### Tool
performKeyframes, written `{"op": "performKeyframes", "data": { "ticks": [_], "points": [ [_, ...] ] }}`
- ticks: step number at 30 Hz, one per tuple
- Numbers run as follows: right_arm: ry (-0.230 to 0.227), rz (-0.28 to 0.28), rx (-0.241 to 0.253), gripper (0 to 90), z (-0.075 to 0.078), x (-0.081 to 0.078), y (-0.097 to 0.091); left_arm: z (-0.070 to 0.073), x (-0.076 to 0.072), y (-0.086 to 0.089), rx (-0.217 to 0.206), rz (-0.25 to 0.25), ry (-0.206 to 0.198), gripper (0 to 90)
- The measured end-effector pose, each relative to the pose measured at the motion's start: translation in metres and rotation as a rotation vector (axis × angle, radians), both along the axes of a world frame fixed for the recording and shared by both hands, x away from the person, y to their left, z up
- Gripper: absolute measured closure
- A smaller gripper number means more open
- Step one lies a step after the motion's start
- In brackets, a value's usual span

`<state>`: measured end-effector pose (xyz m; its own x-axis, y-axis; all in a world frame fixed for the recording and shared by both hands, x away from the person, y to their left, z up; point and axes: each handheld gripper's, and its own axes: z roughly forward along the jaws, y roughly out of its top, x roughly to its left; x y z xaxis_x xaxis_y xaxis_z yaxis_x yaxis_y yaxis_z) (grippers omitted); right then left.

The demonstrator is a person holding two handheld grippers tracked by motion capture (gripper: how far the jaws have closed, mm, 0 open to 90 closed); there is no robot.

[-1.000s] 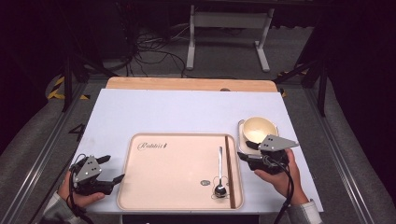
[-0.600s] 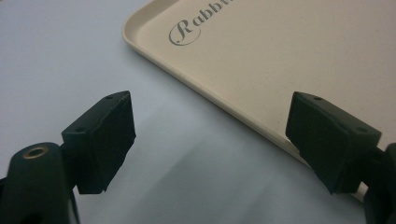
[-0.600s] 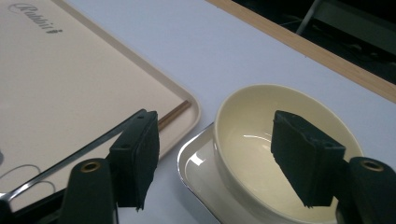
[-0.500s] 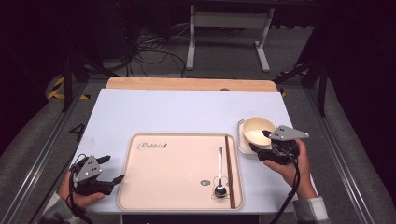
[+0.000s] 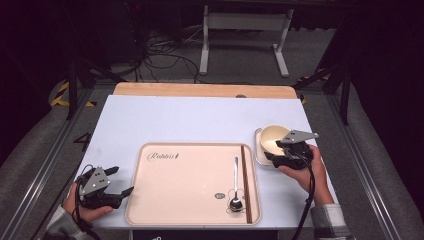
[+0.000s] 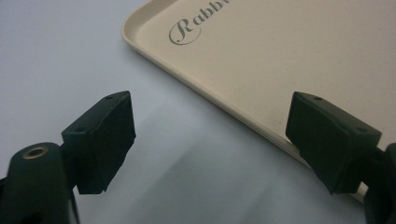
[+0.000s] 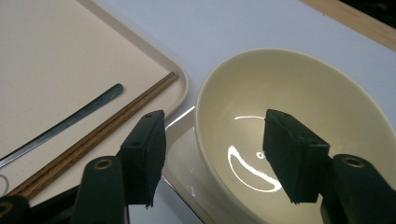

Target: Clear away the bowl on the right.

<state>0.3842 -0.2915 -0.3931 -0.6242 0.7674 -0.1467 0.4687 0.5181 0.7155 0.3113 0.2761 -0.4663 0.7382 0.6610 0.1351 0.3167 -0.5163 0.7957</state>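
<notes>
A cream bowl (image 5: 272, 137) (image 7: 289, 107) stands on a small square white dish (image 5: 258, 150) (image 7: 180, 142) just right of the beige tray (image 5: 180, 185) (image 7: 56, 56). My right gripper (image 5: 274, 153) (image 7: 215, 140) is at the bowl's near side, open. Its jaws have just been closing, with the bowl's rim between them and not pressed: one jaw outside over the dish, the other inside the bowl. My left gripper (image 5: 122, 180) (image 6: 210, 135) rests open at the tray's (image 6: 261, 60) left edge, holding nothing.
A metal spoon (image 5: 235, 186) (image 7: 60, 123) and a pair of brown chopsticks (image 5: 245, 182) (image 7: 98, 133) lie along the tray's right side. The white tabletop (image 5: 200, 120) stretches back to a wooden strip (image 5: 200, 90); dark floor with cables lies beyond.
My right gripper has shifted to the right and a little farther back beside the bowl, which has stayed put. The left gripper has kept still.
</notes>
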Motion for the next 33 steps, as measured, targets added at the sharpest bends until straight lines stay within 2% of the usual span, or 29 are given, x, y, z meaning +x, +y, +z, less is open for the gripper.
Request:
{"op": "performKeyframes", "data": {
  "ticks": [8,11,13,16,18,21,23,27,33],
  "points": [
    [0.067,-0.015,-0.044,42.3,-0.013,0.014,0.007,0.000,-0.001,-0.002,0.014,-0.004,-0.002,16.6],
    [0.077,-0.015,-0.059,45.6,-0.017,0.018,0.009,0.000,-0.001,-0.001,0.014,0.001,0.004,16.6],
    [0.102,-0.005,-0.074,48.5,-0.022,0.023,0.011,-0.001,-0.001,-0.002,0.013,-0.001,0.000,16.6],
    [0.096,-0.006,-0.093,51.8,-0.023,0.023,0.012,-0.001,-0.001,-0.002,0.015,-0.002,0.003,16.6],
    [0.097,-0.012,-0.084,55.3,-0.024,0.023,0.012,-0.001,0.000,-0.002,0.015,-0.004,0.001,16.6],
    [0.091,-0.014,-0.123,64.1,-0.025,0.023,0.012,0.000,-0.001,-0.002,0.021,-0.004,0.003,16.7],
    [0.092,-0.011,-0.122,65.9,-0.026,0.022,0.012,0.000,-0.001,-0.003,0.020,0.000,0.004,16.7],
    [0.112,0.013,-0.128,74.3,-0.028,0.021,0.012,-0.001,-0.001,-0.003,0.023,-0.003,0.004,16.8],
    [0.094,0.026,-0.152,79.2,-0.029,0.020,0.014,-0.001,0.000,-0.002,0.022,-0.004,0.010,16.8]
  ]
}}
